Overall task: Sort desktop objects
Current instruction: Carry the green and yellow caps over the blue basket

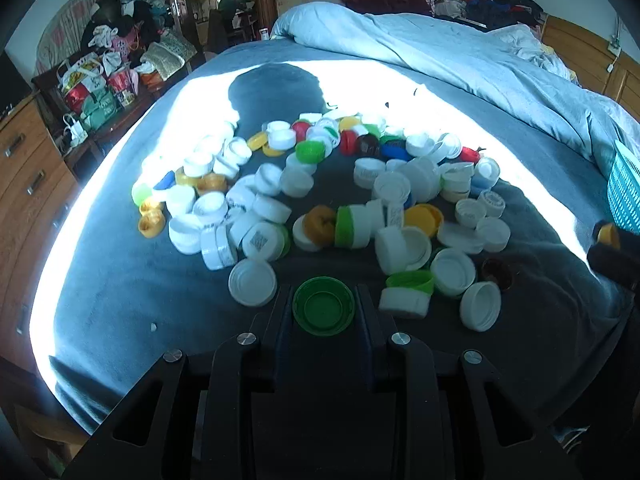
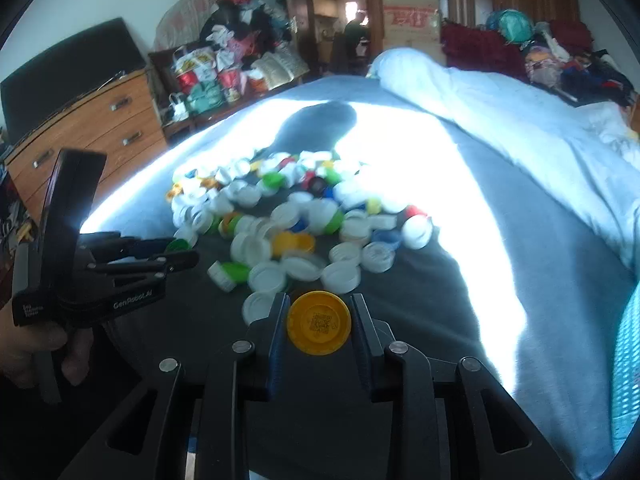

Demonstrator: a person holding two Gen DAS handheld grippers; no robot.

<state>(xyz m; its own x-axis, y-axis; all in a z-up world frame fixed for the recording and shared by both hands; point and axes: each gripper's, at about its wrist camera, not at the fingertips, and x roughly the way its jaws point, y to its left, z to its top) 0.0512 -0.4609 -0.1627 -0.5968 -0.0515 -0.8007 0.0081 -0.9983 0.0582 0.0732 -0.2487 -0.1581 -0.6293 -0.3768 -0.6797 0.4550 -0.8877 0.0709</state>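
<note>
A heap of bottle caps (image 1: 320, 196), mostly white with some green, yellow, red and blue, lies on a grey-blue bed cover (image 1: 120, 288). My left gripper (image 1: 323, 305) is shut on a green cap (image 1: 323, 307), hollow side up, just above the near edge of the heap. My right gripper (image 2: 319, 322) is shut on a yellow cap (image 2: 319, 323) with a printed code on its top, held above the cover in front of the heap (image 2: 296, 220). The right wrist view shows the left gripper (image 2: 178, 254) from the side, held by a hand (image 2: 40, 348). The yellow cap (image 1: 608, 236) shows at the right edge of the left wrist view.
A turquoise mesh basket (image 1: 626, 188) stands at the right, also seen in the right wrist view as the basket (image 2: 628, 360). A light blue duvet (image 1: 460, 56) is bunched along the far right. A wooden dresser (image 2: 88, 128) and piled bags (image 2: 208, 72) line the left side.
</note>
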